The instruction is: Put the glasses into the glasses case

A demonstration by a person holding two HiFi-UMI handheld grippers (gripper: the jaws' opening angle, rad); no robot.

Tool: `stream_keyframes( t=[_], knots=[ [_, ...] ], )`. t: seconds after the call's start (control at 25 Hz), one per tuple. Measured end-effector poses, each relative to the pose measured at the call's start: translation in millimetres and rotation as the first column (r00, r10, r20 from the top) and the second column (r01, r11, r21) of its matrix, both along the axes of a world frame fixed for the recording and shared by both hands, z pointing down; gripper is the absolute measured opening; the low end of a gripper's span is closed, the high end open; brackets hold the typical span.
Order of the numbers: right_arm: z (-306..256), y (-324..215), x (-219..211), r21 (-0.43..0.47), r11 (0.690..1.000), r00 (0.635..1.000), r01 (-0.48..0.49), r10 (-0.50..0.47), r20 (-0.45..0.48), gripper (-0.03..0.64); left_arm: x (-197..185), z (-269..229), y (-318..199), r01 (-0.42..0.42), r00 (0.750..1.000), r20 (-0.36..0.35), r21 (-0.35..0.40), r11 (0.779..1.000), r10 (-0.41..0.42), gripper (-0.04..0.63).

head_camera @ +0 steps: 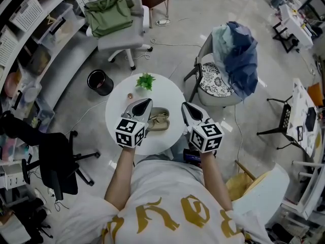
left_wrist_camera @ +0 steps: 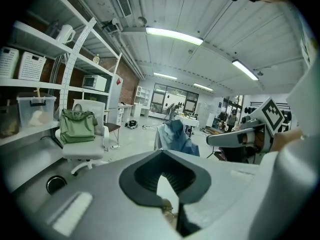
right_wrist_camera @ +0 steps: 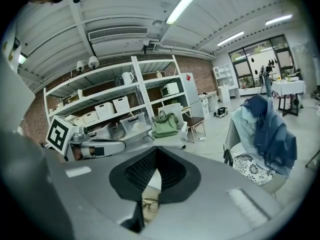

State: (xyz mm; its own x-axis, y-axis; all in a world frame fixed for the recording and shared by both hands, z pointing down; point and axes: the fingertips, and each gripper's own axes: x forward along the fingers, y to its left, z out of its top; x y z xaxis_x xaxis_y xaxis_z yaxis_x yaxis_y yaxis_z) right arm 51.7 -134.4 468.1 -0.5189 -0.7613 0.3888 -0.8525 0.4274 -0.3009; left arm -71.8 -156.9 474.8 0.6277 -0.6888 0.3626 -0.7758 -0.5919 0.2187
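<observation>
An olive glasses case (head_camera: 158, 121) lies open at the middle of the round white table (head_camera: 119, 111). Thin-rimmed glasses (head_camera: 162, 118) rest on it; whether they sit fully inside I cannot tell. My left gripper (head_camera: 147, 102) hovers just left of the case, jaws closed to a point, nothing held. To the right of the case my right gripper (head_camera: 184, 106) is likewise shut and empty. In the right gripper view the glasses (right_wrist_camera: 149, 205) show through the slot below the gripper (right_wrist_camera: 156, 153). The left gripper view shows the gripper (left_wrist_camera: 163, 156) and a bit of the glasses frame (left_wrist_camera: 167, 213).
A small green plant (head_camera: 145, 80) and a little brown object (head_camera: 129, 96) stand at the table's far side. Around the table are a black bin (head_camera: 100, 82), a white chair with a green bag (head_camera: 108, 13), a chair draped with blue clothes (head_camera: 234, 57) and a black chair (head_camera: 58, 161).
</observation>
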Motion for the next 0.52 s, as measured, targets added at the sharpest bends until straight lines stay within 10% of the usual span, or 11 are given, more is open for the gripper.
stream_keyframes(
  t=[0.52],
  knots=[
    [3.6, -6.7, -0.6, -0.002, 1.0, 1.0, 0.014, -0.014, -0.002, 0.023, -4.3, 6.3, -4.2, -0.01, 1.0, 0.0, -0.012, 1.0, 0.01, 0.0]
  ],
)
